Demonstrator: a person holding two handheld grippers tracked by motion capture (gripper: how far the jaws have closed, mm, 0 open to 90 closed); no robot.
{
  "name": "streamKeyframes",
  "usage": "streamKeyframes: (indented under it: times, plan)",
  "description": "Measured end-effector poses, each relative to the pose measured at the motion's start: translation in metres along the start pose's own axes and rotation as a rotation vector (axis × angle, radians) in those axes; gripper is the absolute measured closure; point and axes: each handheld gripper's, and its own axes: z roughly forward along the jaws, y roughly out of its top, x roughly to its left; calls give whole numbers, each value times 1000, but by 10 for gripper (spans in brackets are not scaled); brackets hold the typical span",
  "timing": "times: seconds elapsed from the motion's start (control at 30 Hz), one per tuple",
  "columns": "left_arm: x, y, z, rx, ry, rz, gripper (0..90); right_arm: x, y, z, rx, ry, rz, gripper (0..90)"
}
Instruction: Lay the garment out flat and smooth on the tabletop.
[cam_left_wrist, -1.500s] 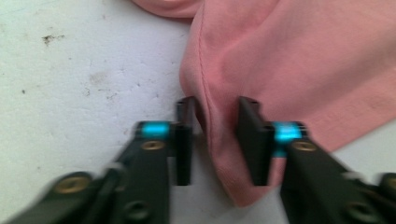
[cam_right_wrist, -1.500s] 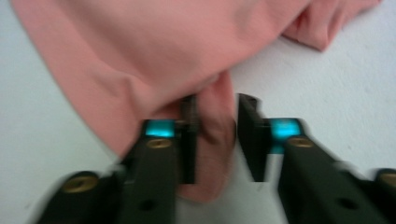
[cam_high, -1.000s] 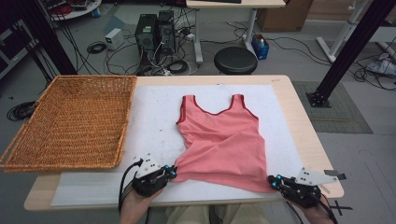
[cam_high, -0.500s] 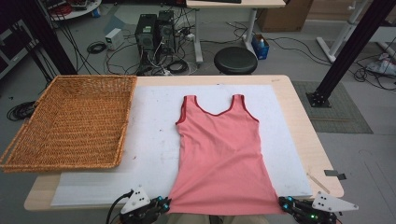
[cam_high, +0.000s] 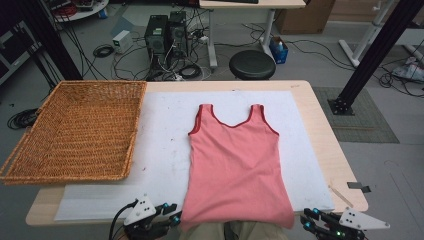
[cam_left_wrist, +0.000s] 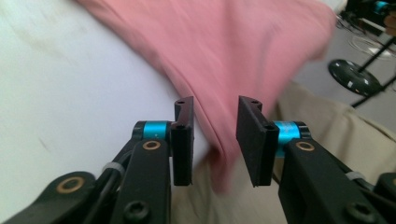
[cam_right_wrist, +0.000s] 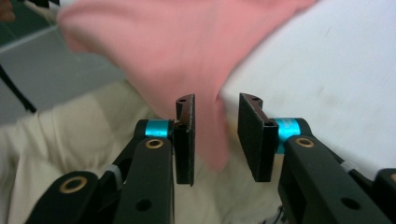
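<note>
Left tongs (cam_left_wrist: 214, 140) and right tongs (cam_right_wrist: 215, 140), both released, jaws parted with a hem corner of the pink tank top (cam_high: 235, 165) hanging loosely between them. The tongs sit at the desk's (cam_high: 320, 130) near edge. The top lies flat on the white mat (cam_high: 160, 150), its hem overhanging that edge; half a second earlier it lay likewise. A wicker basket (cam_high: 75, 130) sits left, well apart.

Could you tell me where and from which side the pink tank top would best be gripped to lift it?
Probably the two bottom hem corners, coming from the near table edge. The pink tank top lies flat, straps away, its hem draped over that edge, so the corners hang free for the jaws. The left tool and right tool are open, a corner hanging between each one's jaws.
</note>
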Motion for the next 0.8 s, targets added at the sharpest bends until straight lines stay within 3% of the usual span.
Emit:
streamKeyframes:
  times: [0.13, 0.2, 0.27, 0.3, 0.43, 0.47, 0.5, 0.53, 0.57, 0.67, 0.8]
  plan:
    - [3, 20, 21, 0, 62, 8, 603, -4, 14, 13, -1, -46, -17, 622]
    - [5, 26, 35, 17, 98, 6, 570, -6, 22, 24, 14, -91, -16, 595]
    - [7, 28, 48, 44, 133, 9, 565, -7, 27, 36, 22, -103, -29, 575]
    - [7, 29, 53, 49, 148, 3, 560, -6, 31, 47, 49, -132, -37, 537]
    - [6, 32, 68, 83, 225, 39, 559, -4, 33, 60, 80, -142, -51, 562]
    - [6, 33, 69, 87, 229, 36, 578, -2, 34, 62, 75, -135, -55, 692]
    - [6, 33, 69, 85, 227, 26, 578, -2, 34, 62, 75, -135, -55, 692]
    - [6, 33, 69, 85, 227, 26, 641, -2, 34, 62, 75, -135, -55, 692]
    - [10, 33, 65, 81, 205, 8, 847, -1, 32, 62, 66, -109, -53, 880]
    - [12, 29, 56, 72, 215, -8, 874, -1, 28, 56, 58, -123, -52, 897]
    - [12, 22, 47, 76, 189, -5, 874, -2, 20, 42, 45, -111, -32, 897]
